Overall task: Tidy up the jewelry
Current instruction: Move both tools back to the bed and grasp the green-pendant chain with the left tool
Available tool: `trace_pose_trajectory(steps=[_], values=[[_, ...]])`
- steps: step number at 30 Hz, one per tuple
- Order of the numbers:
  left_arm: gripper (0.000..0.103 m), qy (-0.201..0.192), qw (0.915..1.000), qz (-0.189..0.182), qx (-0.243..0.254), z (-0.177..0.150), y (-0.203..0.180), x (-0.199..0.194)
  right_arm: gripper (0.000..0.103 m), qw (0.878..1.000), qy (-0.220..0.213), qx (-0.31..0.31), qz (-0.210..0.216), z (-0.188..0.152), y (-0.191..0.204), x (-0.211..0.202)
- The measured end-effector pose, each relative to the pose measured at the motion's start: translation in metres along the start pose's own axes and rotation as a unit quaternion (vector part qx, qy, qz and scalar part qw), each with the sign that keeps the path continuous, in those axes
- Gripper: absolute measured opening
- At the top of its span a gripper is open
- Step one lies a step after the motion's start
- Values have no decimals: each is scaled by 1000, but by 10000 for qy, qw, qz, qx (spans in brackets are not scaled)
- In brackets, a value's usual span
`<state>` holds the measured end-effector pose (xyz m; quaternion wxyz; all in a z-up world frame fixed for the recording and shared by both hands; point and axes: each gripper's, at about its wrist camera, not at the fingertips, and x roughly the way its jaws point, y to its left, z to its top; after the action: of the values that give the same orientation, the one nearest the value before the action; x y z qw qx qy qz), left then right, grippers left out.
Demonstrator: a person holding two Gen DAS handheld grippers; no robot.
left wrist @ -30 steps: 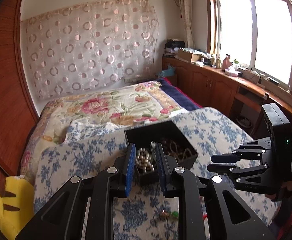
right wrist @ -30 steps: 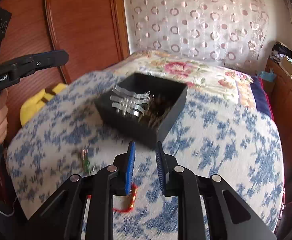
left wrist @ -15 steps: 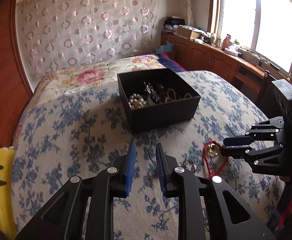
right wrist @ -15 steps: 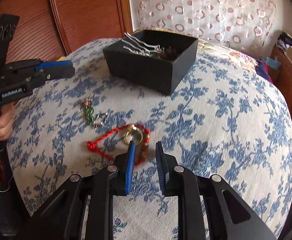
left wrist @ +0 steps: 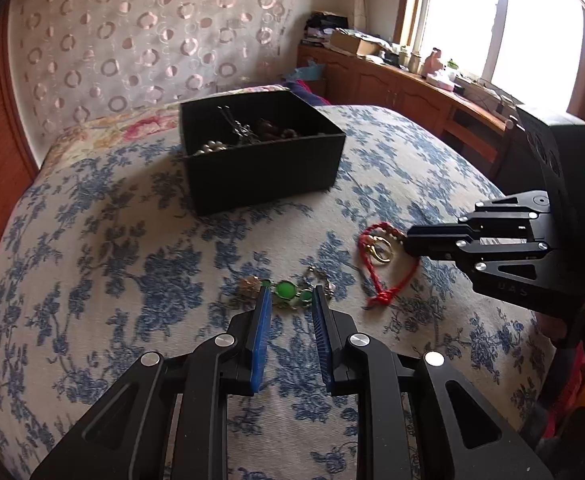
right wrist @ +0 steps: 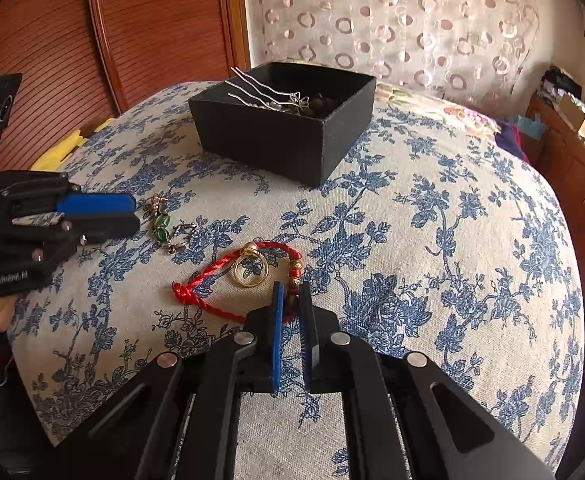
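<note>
A black box (left wrist: pixel 260 160) (right wrist: pixel 288 128) holding pearls, beads and silver hairpins stands on the blue-flowered cloth. A green-stone bracelet (left wrist: pixel 288 290) (right wrist: pixel 163 229) lies in front of it. My left gripper (left wrist: pixel 291 294) is open, its fingertips on either side of the green bracelet. A red cord bracelet (right wrist: pixel 220 276) (left wrist: pixel 380 276) with beads lies to the right, with a gold ring (right wrist: pixel 251 270) (left wrist: pixel 380 250) inside its loop. My right gripper (right wrist: pixel 290 292) has narrowed around the beaded part of the red cord; I cannot tell if it grips it.
The cloth covers a rounded surface (right wrist: pixel 452 240) that drops off on all sides. A flowered bed (left wrist: pixel 132 124) lies behind the box. A wooden wall (right wrist: pixel 92 40) is at the left and a wooden cabinet (left wrist: pixel 404 88) under the window at the right.
Both grippers have come down and forward from above the box to the loose jewelry. The left now straddles the green bracelet; the right has narrowed around the red cord.
</note>
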<state>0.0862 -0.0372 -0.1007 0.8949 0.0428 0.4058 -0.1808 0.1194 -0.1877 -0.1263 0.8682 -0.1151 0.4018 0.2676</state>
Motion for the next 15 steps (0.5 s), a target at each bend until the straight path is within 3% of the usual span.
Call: trace_pose_trajectory(steps=[15], values=[[20,348,9989,121,-290,18,4,26,9,10000,-59,26,4,-1,0,-1]])
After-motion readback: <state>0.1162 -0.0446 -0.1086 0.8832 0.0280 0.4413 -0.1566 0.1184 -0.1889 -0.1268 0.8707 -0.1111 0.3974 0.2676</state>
